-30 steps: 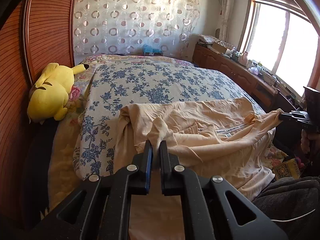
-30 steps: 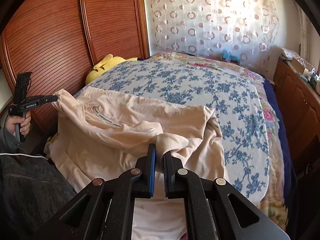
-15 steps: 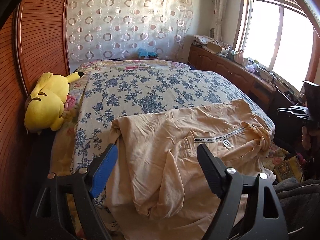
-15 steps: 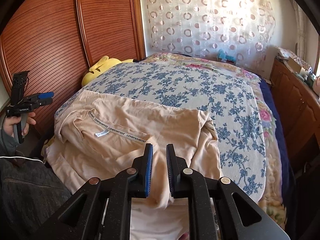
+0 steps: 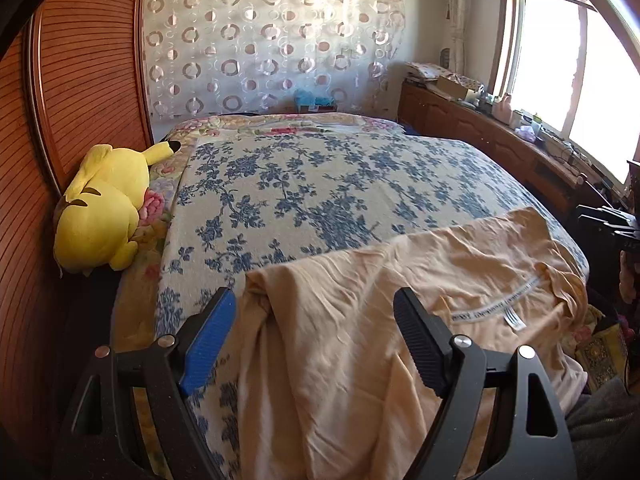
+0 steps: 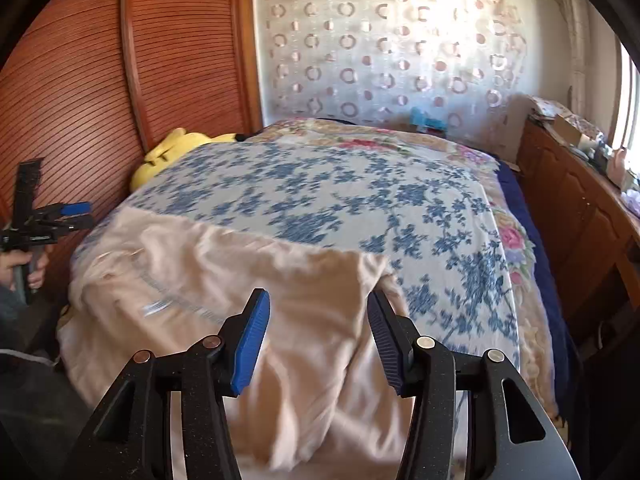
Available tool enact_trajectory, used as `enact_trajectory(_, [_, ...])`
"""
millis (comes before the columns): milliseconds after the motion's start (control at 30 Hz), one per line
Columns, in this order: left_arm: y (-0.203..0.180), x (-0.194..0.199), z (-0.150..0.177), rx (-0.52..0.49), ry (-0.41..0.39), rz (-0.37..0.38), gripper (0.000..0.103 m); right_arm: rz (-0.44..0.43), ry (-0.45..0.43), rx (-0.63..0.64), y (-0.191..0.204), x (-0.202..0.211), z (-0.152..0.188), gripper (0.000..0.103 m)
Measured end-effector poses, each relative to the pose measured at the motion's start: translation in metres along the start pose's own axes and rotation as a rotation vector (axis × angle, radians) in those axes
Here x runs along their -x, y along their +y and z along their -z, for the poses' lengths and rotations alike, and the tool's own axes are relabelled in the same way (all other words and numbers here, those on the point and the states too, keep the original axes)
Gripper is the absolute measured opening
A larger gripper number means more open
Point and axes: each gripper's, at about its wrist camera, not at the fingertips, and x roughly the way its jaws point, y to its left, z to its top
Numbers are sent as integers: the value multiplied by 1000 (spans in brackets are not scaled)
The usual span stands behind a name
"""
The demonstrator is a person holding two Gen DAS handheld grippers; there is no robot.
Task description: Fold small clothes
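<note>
A peach-coloured garment (image 5: 360,320) lies spread on the near end of the bed (image 5: 320,184), its long axis running across the bed's width, with its lower part hanging over the near edge. Its neck opening, marked by a white printed tape and a small label (image 5: 514,320), sits toward the window side of the bed in the left wrist view; the same neck area appears blurred toward the wardrobe side in the right wrist view (image 6: 168,300). The cloth is thin, soft and creased, with loose folds at both side edges.

The left hand-held gripper (image 5: 314,328) has its jaws spread wide above the garment, holding nothing; one pad is ribbed blue, the other ribbed black. The right hand-held gripper (image 6: 318,328) is likewise spread apart and empty, hovering over the garment's draped edge, with ribbed blue pads on black arms.

The bed carries a cream spread printed with blue flowers. A yellow plush toy (image 5: 100,212) lies at the bed's wardrobe side, against slatted reddish wood doors (image 5: 80,80).
</note>
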Motion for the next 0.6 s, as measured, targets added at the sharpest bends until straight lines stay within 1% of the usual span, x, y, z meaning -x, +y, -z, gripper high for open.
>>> enact_trajectory(133, [6,-15,-6,7,13,-22,82,20,42,-32,-10,-40,-4,56])
enact_trajectory(333, [15,-34,-4,16,57,-39,82,52,113,-43,-19,-89,-11,58])
enact_trajectory(433, [18,-41,-2,17,75,-48,82,53,135,-53,-22,-105,-14,59])
enact_trajectory(600, [23,-51,0,38,104,-44,82,42,135,-67,-23,-121,-12,65])
